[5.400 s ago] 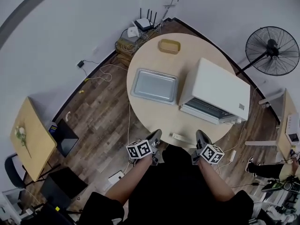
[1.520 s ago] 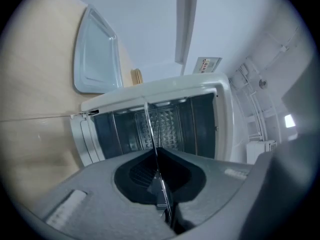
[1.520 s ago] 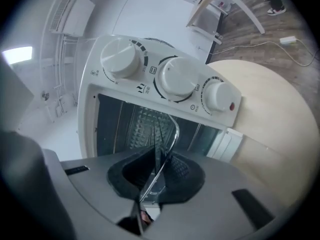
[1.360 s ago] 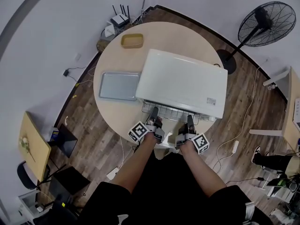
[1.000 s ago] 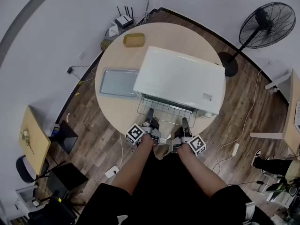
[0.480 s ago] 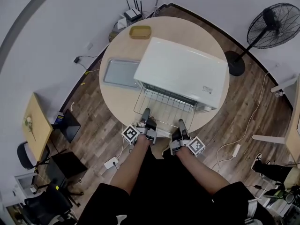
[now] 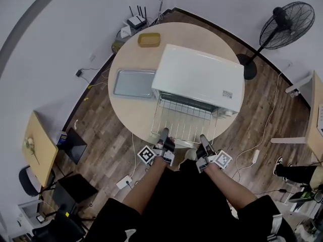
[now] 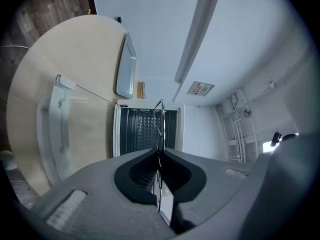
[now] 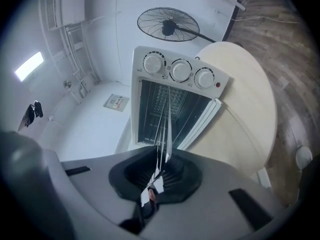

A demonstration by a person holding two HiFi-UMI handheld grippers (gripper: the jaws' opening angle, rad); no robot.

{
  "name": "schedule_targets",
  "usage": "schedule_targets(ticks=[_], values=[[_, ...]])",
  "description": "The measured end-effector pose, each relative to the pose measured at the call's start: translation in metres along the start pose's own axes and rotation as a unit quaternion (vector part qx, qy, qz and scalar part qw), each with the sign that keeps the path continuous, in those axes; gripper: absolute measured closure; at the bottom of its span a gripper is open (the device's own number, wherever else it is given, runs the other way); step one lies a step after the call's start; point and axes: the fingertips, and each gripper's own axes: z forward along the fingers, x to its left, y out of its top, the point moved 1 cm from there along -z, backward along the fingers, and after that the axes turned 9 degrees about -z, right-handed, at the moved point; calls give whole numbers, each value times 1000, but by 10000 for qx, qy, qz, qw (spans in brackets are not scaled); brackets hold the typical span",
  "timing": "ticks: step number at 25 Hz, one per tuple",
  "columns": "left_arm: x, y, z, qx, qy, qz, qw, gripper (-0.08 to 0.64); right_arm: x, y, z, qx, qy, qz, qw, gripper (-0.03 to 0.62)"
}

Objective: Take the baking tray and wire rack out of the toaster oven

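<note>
Clamped hard on the wire rack with both tongs: left gripper at the left end of the near rim, right gripper at the right end. A thin wire is pinched edge-on in each gripper view. Held level in front of the toaster oven, mostly clear of the open mouth. Hard to say from above whether the far rim sits inside it or just at the lip. Reaching with the near rim right to the lower edge of the round table. Plenty of bare tabletop at lower left, open wooden floor beyond that edge. Lying with the long side across the frame, parallel to the oven front, bars running from the mouth toward the bottom of the frame. Over on the left, flat on the table just beside the oven: baking tray, long side also left to right.
</note>
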Motion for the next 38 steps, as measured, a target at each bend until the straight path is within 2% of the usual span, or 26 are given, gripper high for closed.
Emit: schedule_targets(ticks=[3,6,13,18,22,32,38], values=[[-1,-9,-14,530,40,-91,9985,541,0,-9,-12,-130,-47,115,9998,588],[1,-15,-29,854,44,-190,9962,541,5,-21,-25,-220,-69,260,9994,588],[-13,6,-63,1080,-3,-350,9935,541,27,-61,-25,-361,-56,203,9991,588],[-28,52,-98,919,-46,-182,9956,541,54,-100,2,-130,50,25,9999,586],[-40,106,-121,625,-80,-151,9979,541,75,-138,41,100,172,-158,9997,586],[-71,191,-159,11,-218,90,9997,541,126,-193,112,482,579,-158,9970,586],[-75,241,-146,-314,-231,194,9991,540,126,-204,164,733,382,-317,9961,584]])
